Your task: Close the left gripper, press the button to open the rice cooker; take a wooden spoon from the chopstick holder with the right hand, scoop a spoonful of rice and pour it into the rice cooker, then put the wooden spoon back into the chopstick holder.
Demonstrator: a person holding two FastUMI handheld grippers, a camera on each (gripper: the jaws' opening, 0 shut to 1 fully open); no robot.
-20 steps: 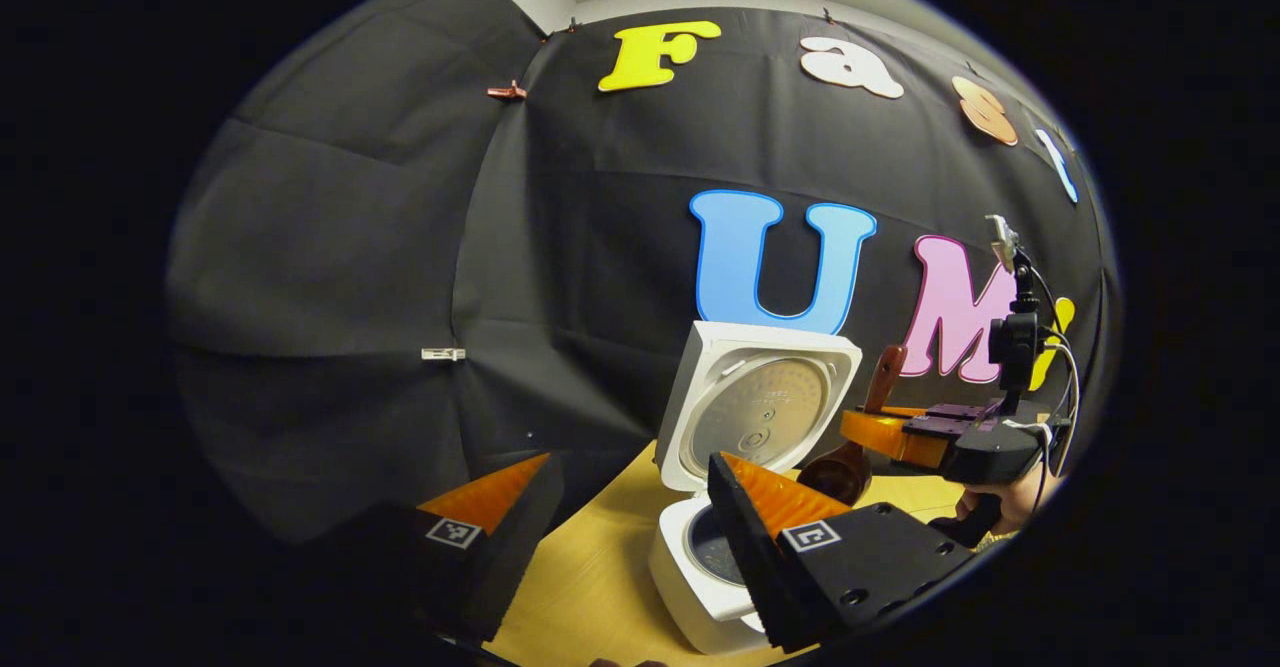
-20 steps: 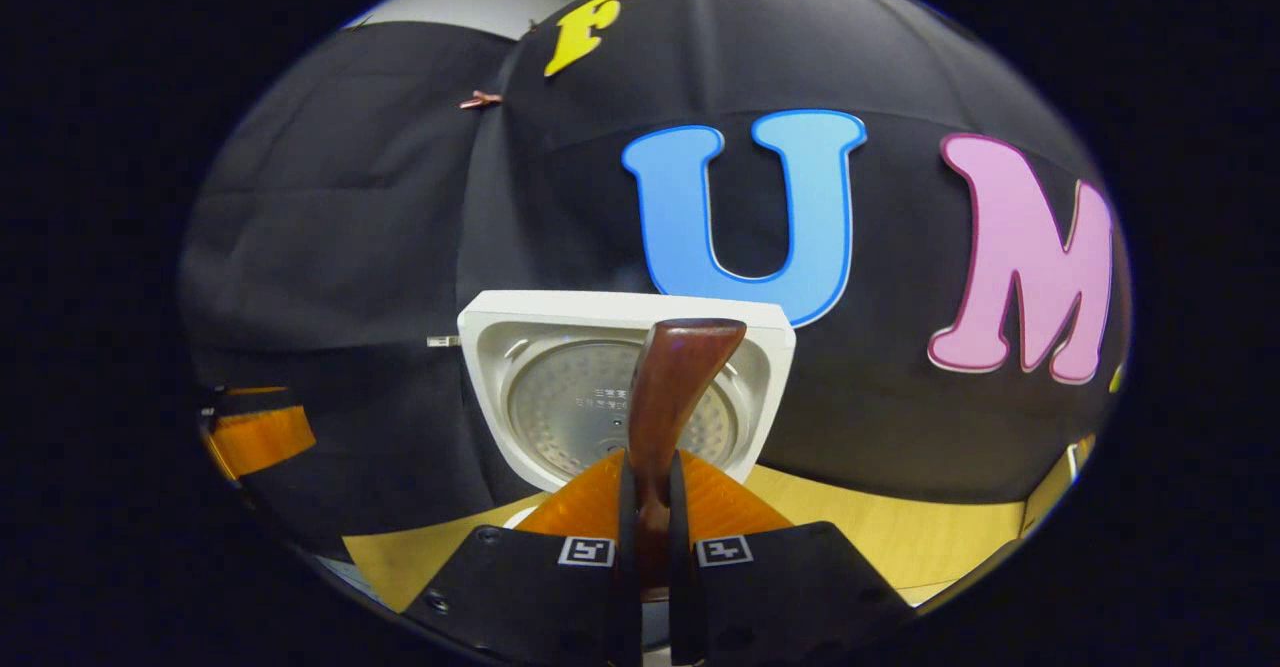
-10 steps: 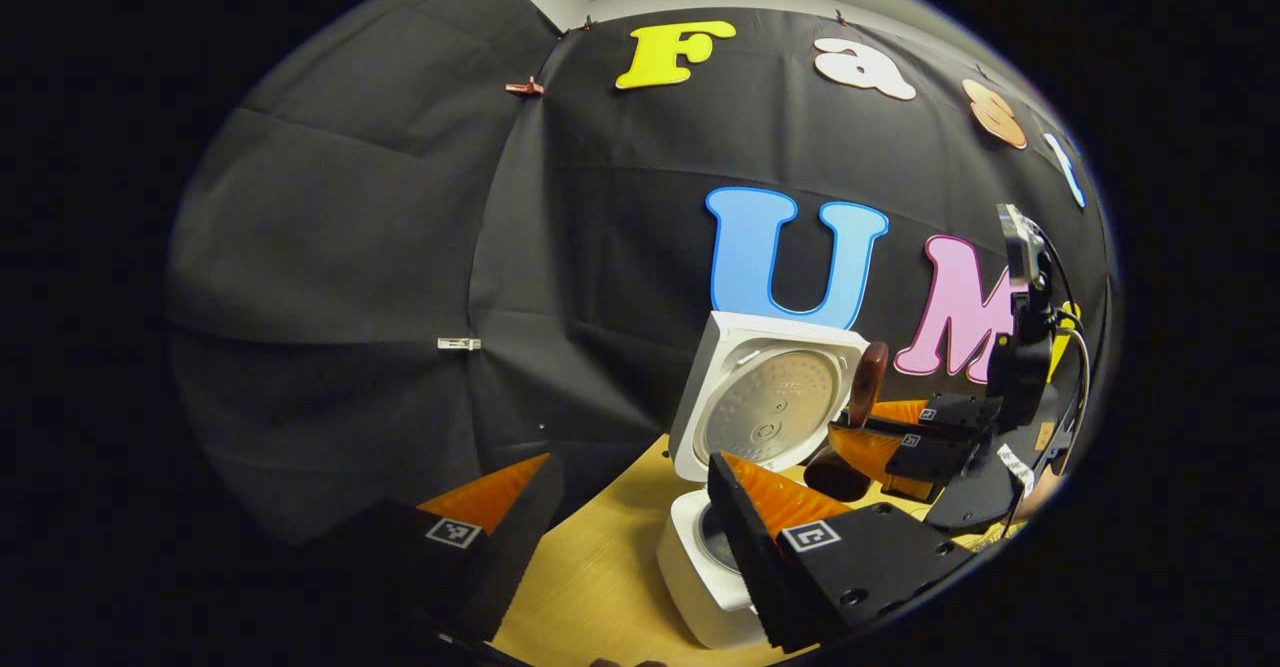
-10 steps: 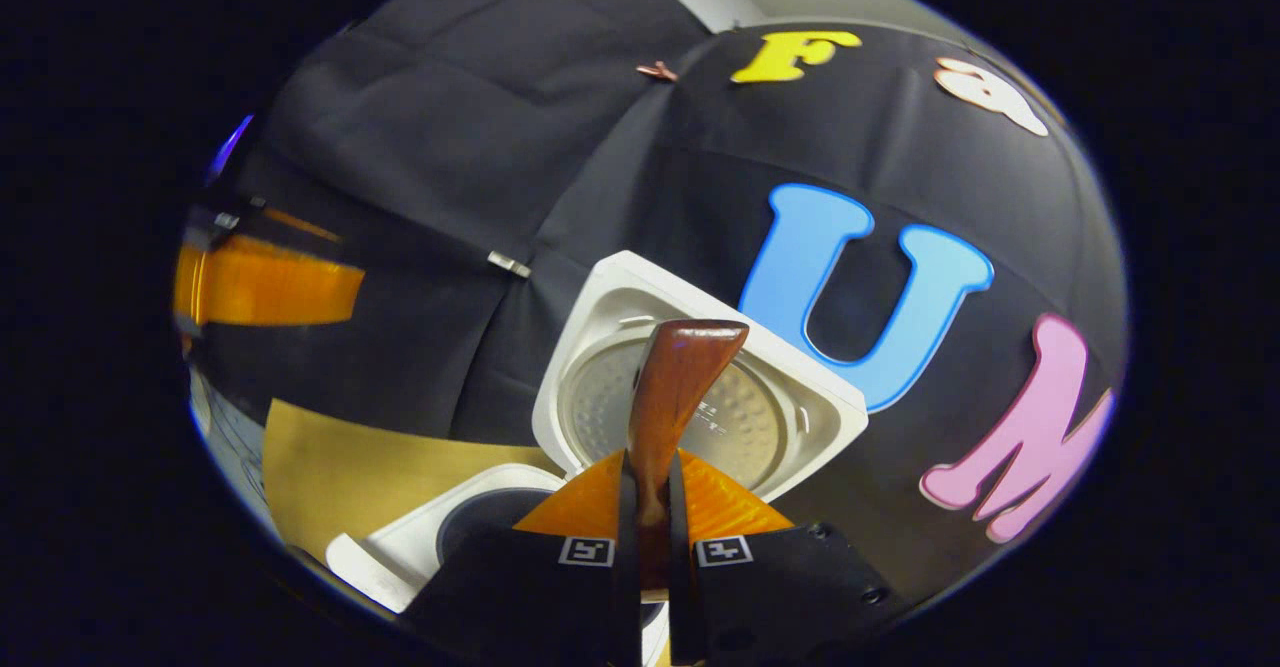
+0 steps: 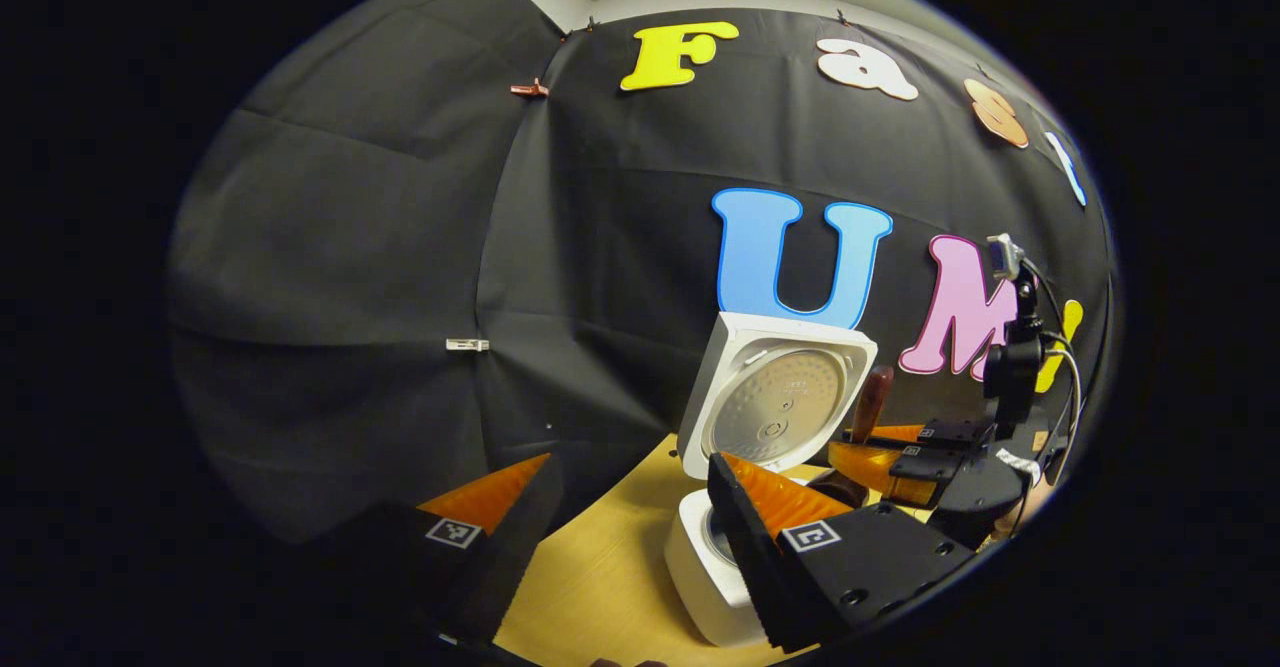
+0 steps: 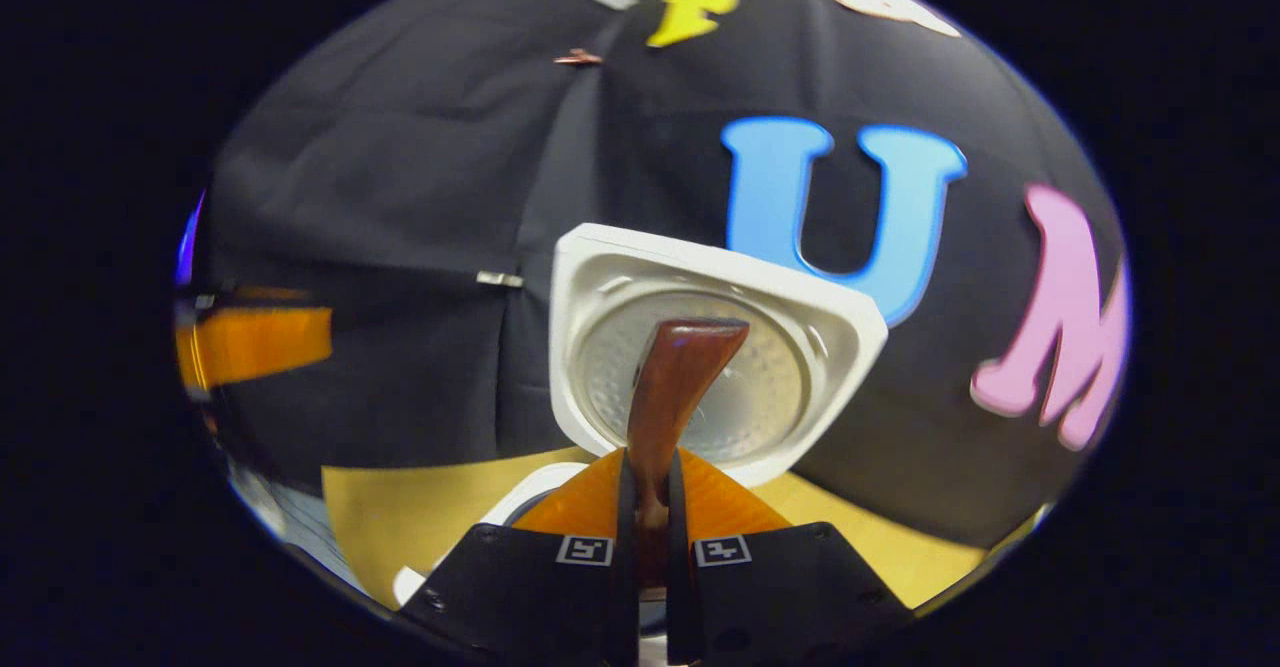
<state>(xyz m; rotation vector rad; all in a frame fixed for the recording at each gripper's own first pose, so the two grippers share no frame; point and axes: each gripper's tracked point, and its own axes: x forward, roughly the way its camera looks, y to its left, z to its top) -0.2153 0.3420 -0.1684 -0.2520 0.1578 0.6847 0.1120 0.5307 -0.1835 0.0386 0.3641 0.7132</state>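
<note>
glossy wooden spoon — smooth plastic rice cooker.

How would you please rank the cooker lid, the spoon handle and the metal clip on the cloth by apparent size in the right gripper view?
1. Cooker lid, standing open, looks largest.
2. Spoon handle, though it sits much nearer the camera, so its rank against the lid is only apparent.
3. Metal clip, clearly smallest.

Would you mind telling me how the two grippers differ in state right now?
The left gripper is open and holds nothing; the right gripper is shut on the wooden spoon. The left one sits beside the rice cooker; the right one faces its raised lid. Both are near the cooker.
</note>
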